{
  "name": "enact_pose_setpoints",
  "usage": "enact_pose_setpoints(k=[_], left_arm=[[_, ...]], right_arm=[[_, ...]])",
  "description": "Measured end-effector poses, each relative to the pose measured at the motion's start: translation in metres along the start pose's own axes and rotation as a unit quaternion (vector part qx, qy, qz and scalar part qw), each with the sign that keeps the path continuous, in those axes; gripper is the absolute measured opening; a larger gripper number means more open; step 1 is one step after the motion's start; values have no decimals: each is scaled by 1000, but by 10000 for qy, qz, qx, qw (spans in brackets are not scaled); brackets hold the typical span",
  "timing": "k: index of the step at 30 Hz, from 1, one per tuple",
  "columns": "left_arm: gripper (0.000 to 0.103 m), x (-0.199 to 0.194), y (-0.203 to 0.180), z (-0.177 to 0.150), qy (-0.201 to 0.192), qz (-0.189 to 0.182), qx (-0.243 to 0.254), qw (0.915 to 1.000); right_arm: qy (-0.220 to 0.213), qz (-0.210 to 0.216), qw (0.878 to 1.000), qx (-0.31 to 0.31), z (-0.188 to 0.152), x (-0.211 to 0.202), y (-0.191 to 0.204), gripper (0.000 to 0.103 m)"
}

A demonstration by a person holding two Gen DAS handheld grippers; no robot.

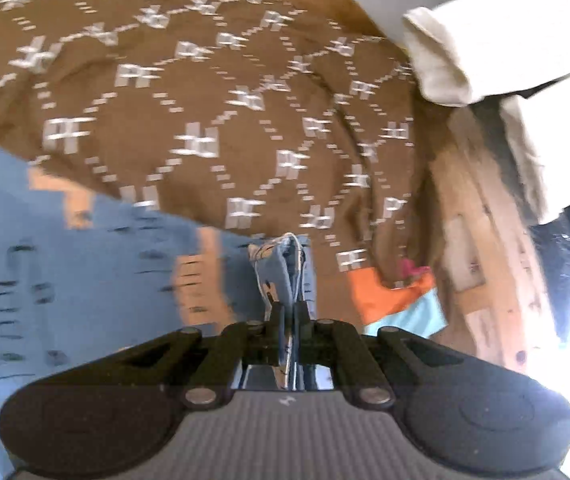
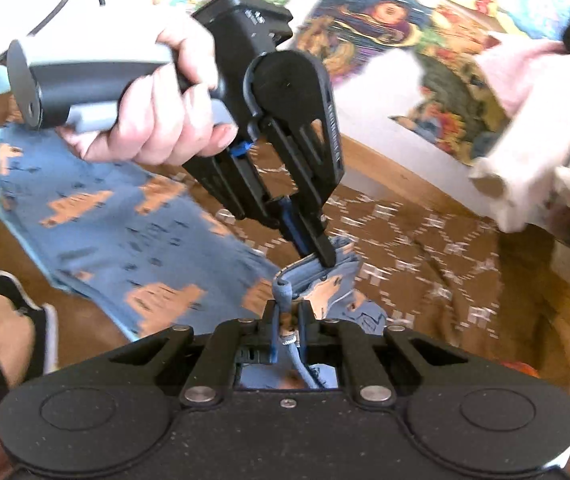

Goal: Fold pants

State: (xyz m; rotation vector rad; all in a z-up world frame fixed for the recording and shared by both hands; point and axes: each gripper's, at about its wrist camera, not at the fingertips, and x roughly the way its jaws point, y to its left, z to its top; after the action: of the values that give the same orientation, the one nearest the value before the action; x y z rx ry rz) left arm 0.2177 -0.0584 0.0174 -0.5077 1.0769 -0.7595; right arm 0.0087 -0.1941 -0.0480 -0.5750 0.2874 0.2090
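Observation:
The pants [image 2: 117, 224] are light blue with orange shapes and small dark marks. They lie stretched across a brown patterned cloth [image 1: 205, 112]. My left gripper [image 1: 290, 308] is shut on a bunched edge of the pants [image 1: 281, 272]. In the right wrist view the left gripper [image 2: 323, 254] comes down from above, held by a hand, and pinches the same end of the pants. My right gripper [image 2: 287, 310] is shut on the pants' drawstring and waist edge [image 2: 285, 296] just below it. The two grippers are close together.
A cream-white garment [image 1: 505, 48] lies at the right, also seen in the right wrist view [image 2: 533, 140]. An orange and teal cloth [image 1: 397, 300] lies under the brown cloth's edge. A colourful printed sheet [image 2: 385, 28] lies beyond. A wooden edge [image 1: 485, 240] runs at the right.

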Motion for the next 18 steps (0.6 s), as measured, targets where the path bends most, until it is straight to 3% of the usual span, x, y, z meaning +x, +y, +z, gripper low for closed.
enact_pose_setpoints(k=[6,7,8,10,14,18], left_arm=[[8,4,43,-7,55,215,-287,9993],[14,6,48,-8,62,215,-358,9991],[33,6,54,-9,69,185,-426,9989],[58,6,62,-11,61,151,-522,9985],[64,6,72,-10,41,-12,-589,9983],[64,10,74,-4,59,-34,-639,9979]], right_arm=[[276,450,9986,-68,-1,20,19,10],[326,463,9984,-89,-3,22,21,12],[357,469,9982,-117,-4,24,23,18],[380,483,9979,-192,-6,25,27,24],[384,452,9978,-284,-6,28,32,36],[391,357,9978,-405,-7,37,37,43]])
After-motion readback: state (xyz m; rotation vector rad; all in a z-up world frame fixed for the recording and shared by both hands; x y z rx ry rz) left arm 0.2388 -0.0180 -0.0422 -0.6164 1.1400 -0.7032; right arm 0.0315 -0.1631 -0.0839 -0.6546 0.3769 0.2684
